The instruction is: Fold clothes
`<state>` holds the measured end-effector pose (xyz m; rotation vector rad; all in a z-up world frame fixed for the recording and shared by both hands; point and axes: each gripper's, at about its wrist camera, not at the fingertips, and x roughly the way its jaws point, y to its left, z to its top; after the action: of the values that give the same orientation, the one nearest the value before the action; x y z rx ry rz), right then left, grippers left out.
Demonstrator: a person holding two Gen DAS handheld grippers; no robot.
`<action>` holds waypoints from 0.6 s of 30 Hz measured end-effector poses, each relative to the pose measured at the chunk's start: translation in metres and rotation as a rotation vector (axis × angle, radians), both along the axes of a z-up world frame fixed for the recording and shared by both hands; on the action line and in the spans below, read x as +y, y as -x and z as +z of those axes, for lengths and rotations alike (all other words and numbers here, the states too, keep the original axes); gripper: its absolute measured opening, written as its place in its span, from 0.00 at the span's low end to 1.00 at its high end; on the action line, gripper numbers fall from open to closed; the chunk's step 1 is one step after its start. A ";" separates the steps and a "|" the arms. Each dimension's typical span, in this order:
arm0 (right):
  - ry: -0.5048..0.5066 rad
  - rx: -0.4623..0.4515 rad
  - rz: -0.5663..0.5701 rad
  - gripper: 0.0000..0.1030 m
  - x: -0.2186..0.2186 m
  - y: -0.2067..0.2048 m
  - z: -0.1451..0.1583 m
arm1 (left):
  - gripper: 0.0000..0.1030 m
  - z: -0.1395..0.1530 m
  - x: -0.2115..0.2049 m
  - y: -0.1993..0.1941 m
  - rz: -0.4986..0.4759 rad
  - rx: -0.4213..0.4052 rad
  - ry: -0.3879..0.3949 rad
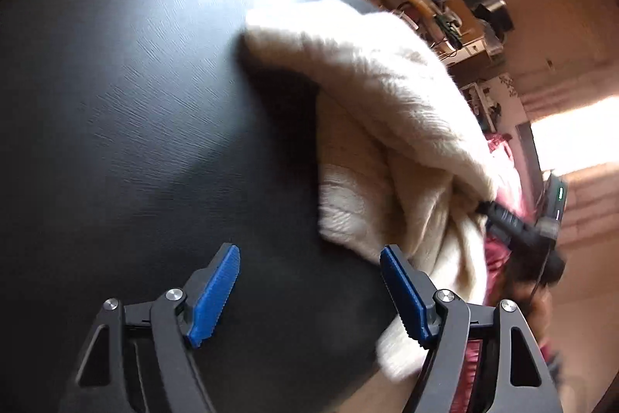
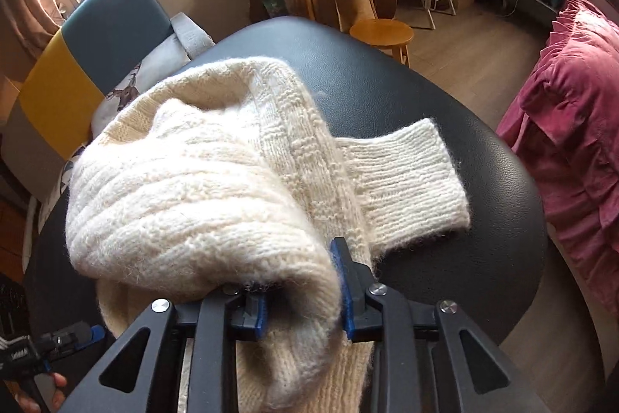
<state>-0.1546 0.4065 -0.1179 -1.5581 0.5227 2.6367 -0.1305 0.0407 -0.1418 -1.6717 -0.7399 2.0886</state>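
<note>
Open left tool [image 1: 309,293] beside cream sweater [image 1: 379,126]

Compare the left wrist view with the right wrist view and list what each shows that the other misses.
Only the left wrist view shows the left gripper up close, jaws wide apart and empty over the black leather-textured table.

Only the right wrist view shows the right gripper up close, clamped on a thick fold of the cream knitted sweater, its ribbed cuff lying flat, plus the round wooden stool.

Both show the sweater, the table, the pink ruffled fabric and each other's gripper at a distance.
</note>
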 end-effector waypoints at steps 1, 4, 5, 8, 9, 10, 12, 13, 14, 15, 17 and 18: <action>0.003 0.005 -0.001 0.27 0.000 0.003 -0.002 | 0.74 -0.002 0.002 0.004 0.013 -0.011 -0.012; 0.000 0.015 0.000 0.27 -0.001 0.002 -0.001 | 0.74 -0.005 0.007 0.013 0.053 -0.030 -0.047; -0.002 0.018 -0.002 0.27 -0.002 0.002 -0.002 | 0.74 -0.006 0.008 0.016 0.064 -0.042 -0.068; -0.011 0.028 -0.011 0.28 -0.003 0.000 -0.003 | 0.51 -0.013 0.012 0.023 0.093 -0.084 -0.113; -0.015 0.032 -0.013 0.28 -0.004 0.000 -0.003 | 0.41 -0.017 0.015 0.025 0.095 -0.107 -0.134; -0.019 0.035 -0.014 0.29 -0.005 0.000 -0.003 | 0.34 -0.021 0.019 0.027 0.098 -0.130 -0.155; -0.025 0.041 -0.017 0.30 -0.006 0.000 -0.004 | 0.29 -0.028 0.021 0.028 0.129 -0.140 -0.170; -0.027 0.044 -0.018 0.31 -0.006 -0.001 -0.004 | 0.26 -0.030 0.020 0.029 0.149 -0.149 -0.187; -0.030 0.046 -0.019 0.31 -0.006 -0.001 -0.005 | 0.21 -0.032 0.017 0.030 0.169 -0.160 -0.207; -0.028 0.045 -0.020 0.31 -0.006 -0.001 -0.004 | 0.18 -0.034 0.015 0.030 0.189 -0.170 -0.227; -0.012 0.042 -0.030 0.31 -0.005 -0.003 0.000 | 0.12 -0.035 0.010 0.030 0.220 -0.182 -0.256; 0.000 0.046 -0.031 0.31 -0.006 -0.004 0.004 | 0.11 -0.033 0.007 0.029 0.229 -0.178 -0.262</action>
<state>-0.1503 0.4009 -0.1139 -1.4801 0.5450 2.6552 -0.1595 0.0478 -0.1748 -1.7054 -1.2564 1.8982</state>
